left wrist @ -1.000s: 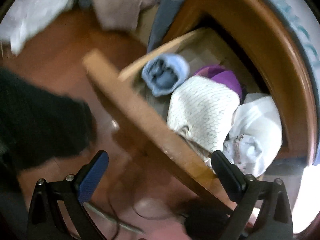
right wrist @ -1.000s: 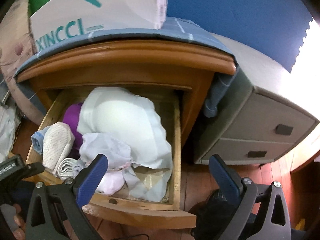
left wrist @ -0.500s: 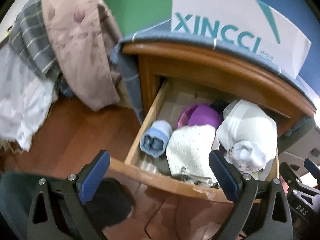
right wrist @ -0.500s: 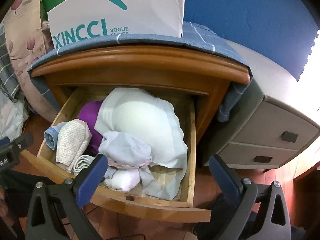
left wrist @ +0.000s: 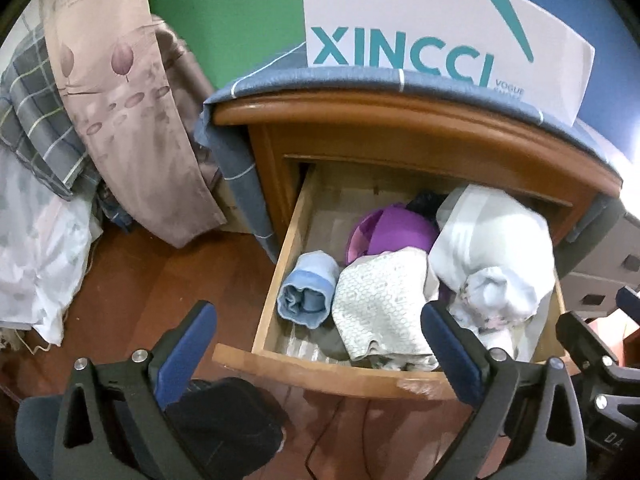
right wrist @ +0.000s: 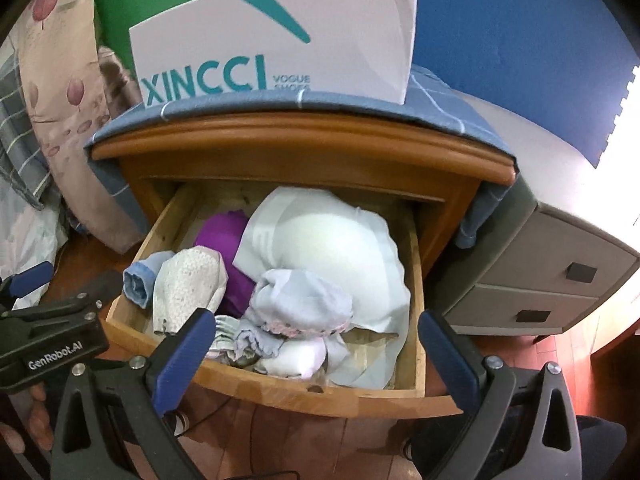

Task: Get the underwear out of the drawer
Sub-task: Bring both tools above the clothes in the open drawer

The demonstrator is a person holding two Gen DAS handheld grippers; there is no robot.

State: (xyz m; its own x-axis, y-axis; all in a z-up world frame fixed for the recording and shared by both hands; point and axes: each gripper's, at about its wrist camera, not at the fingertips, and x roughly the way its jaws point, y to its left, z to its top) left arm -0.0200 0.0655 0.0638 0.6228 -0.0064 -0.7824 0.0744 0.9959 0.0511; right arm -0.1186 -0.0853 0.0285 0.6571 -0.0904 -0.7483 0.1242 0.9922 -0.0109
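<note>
A dark garment (left wrist: 426,202) is peeking out behind the purple piece (left wrist: 394,234) at the drawer's 12 o'clock, too buried to identify. The large white garment (right wrist: 324,248) is covering the drawer's right half, hiding whatever is lying beneath it. The drawer (left wrist: 320,372) is standing pulled out of the wooden nightstand (right wrist: 304,148), holding the underwear: a rolled light-blue piece (left wrist: 308,294) at its left wall, a white patterned piece (left wrist: 382,306) just beside it, and a pale lavender bundle (right wrist: 304,304) near the front. The left gripper (left wrist: 318,350) is hovering with jaws spread wide above the drawer front, gripping nothing; the right gripper (right wrist: 310,354) is likewise gaping wide, empty. A white XINCCI box (right wrist: 276,56) is sitting on the nightstand's blue cloth (right wrist: 436,104). A grey cabinet (right wrist: 560,272) is standing at 3 o'clock, hanging bedding (left wrist: 120,112) at 9 o'clock.
</note>
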